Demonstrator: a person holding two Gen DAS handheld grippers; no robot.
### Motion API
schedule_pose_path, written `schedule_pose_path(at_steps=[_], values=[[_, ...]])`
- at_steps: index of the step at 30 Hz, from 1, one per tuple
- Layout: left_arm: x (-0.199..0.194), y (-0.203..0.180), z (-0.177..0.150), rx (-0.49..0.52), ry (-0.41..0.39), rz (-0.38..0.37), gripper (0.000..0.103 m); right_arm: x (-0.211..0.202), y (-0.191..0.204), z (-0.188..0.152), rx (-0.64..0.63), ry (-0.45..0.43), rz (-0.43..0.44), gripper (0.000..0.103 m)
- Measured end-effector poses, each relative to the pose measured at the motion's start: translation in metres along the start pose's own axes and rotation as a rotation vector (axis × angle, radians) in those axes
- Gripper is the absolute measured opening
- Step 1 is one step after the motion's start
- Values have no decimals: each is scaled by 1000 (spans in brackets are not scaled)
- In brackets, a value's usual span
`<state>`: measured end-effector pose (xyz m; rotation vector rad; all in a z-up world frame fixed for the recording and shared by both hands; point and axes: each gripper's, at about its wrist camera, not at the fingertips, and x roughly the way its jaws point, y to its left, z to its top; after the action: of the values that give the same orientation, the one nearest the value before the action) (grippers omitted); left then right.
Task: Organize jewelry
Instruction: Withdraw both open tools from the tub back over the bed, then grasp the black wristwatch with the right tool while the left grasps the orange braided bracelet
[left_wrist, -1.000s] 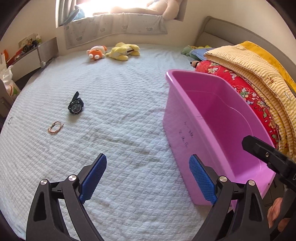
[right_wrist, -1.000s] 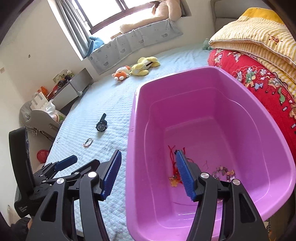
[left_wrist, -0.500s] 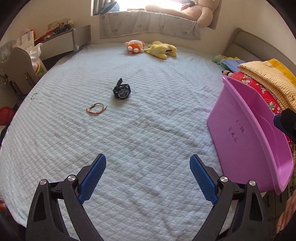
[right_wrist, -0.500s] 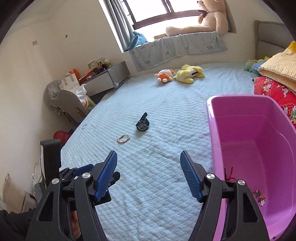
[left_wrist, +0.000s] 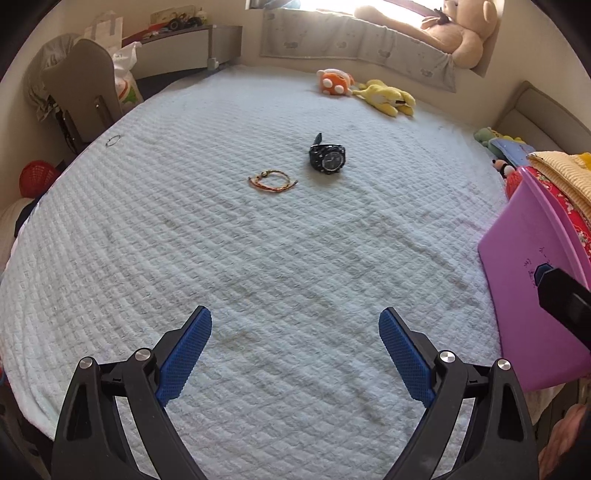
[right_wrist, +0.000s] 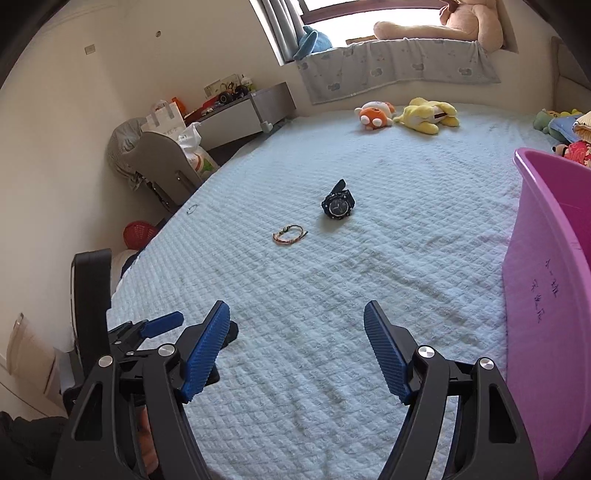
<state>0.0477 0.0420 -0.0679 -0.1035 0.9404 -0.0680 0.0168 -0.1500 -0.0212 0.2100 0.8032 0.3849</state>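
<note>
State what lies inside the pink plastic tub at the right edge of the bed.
Nothing of its contents shows. Only the pink plastic tub's outer wall with handwriting and its rim appear in both views; the wall hides its floor, so whether any jewelry lies inside cannot be told.

pale quilted bed (left_wrist: 288, 258), bright window (right_wrist: 369, 18), cream walls (right_wrist: 110, 92), grey desk (right_wrist: 236, 114)

Setting: home bedroom. Evidence: large bed (left_wrist: 258, 258) under a pale quilted cover fills both views. Padded headboard (left_wrist: 535, 114) at the bed's far right corner. Plush toys (right_wrist: 406, 114) lie along the far edge; big teddy bear (right_wrist: 469, 22) sits on the window ledge (right_wrist: 399, 62), curtain (right_wrist: 277, 26) beside it. Folded bedding (left_wrist: 561, 173) stacked at the right edge. Cluttered low shelf (right_wrist: 236, 107) against the left wall.
</note>
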Motion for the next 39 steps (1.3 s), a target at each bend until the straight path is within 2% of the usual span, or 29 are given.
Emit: schedule_pose_path(at_steps=[7, 10, 18, 23, 27, 39], values=[[42, 33, 19, -80, -23, 55, 90, 63, -17, 4, 13, 36, -20, 73], [61, 40, 35, -116, -52, 90, 90, 91, -28, 18, 0, 25, -26, 73], [116, 41, 71, -170, -67, 158, 90, 178, -51, 69, 2, 40, -39, 73], [146, 40, 88, -183, -78, 176, 90, 226, -63, 96, -15, 46, -53, 73], [166, 41, 97, -195, -67, 176, 90, 258, -70, 106, -35, 74, -64, 73], [197, 41, 118, -202, -59, 174, 90, 313, -87, 132, -51, 117, -66, 73]])
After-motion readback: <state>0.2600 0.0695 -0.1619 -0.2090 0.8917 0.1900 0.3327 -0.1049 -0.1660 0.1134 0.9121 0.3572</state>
